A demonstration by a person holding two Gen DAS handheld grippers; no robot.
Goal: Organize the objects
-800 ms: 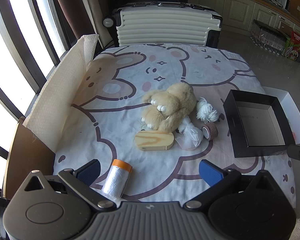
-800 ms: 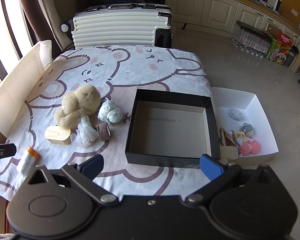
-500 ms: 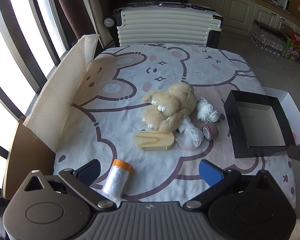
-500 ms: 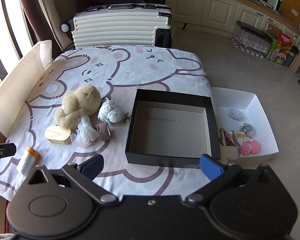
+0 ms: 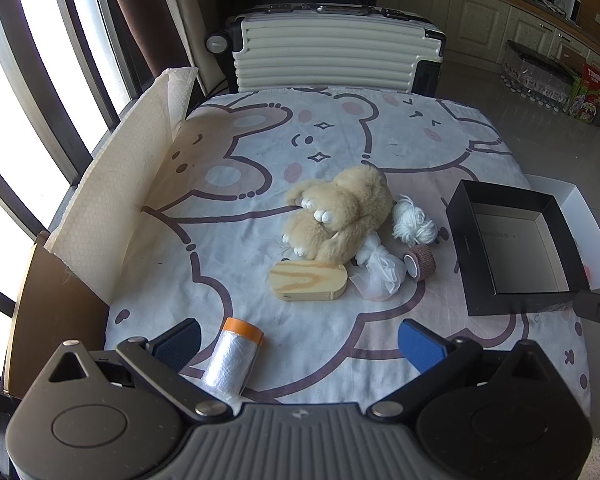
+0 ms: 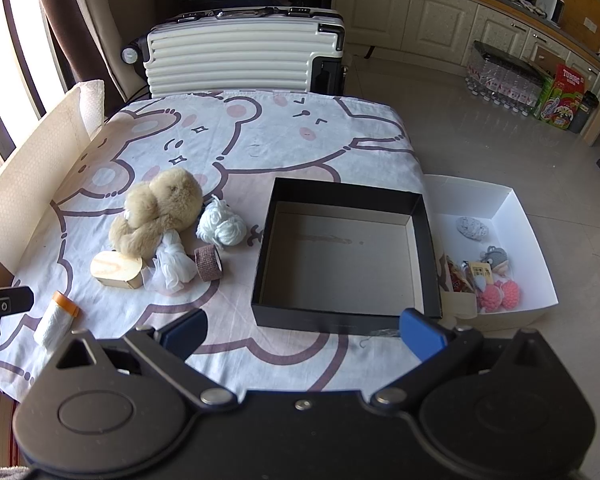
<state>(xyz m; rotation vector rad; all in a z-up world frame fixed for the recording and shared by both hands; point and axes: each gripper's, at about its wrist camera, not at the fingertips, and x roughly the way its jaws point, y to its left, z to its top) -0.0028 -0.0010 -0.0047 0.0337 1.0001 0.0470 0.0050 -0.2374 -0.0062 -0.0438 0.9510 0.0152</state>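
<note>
Left wrist view first: my left gripper (image 5: 298,340) sits low at the near edge of the table with its blue pads spread wide and nothing between them. Just ahead, almost touching the left pad, lies the clear plastic-film roll with the orange cap (image 5: 234,358), on its side, pointing away from me.

Further in is the little pile: the tan fluffy plush toy (image 5: 338,216), with the pale oval wooden block (image 5: 308,286) just in front of it, the white mesh pouch (image 5: 378,272) touching the toy, the white yarn ball (image 5: 414,224) and the brown roll of bandage tape (image 5: 420,262) beside them.

From the right wrist view, my right gripper (image 6: 302,330) is spread open too, empty, hovering over the near wall of the empty black square cardboard box (image 6: 346,316). The white paper tray (image 6: 540,272) just past it already holds a few small trinkets, pink pompoms among them.

So nothing's packed in the black box yet, far as I can judge. My guess is the film roll goes first since it's closest to the left pads. Tips for myself: slide a bit left so the roll sits centred between the pads, grab across its width rather than its ends, and squeeze gently because that film looks slippery and squishy. It's round, so a nudge would probably send it rolling off the near edge. Keep the right one clear of the box opening.
</note>
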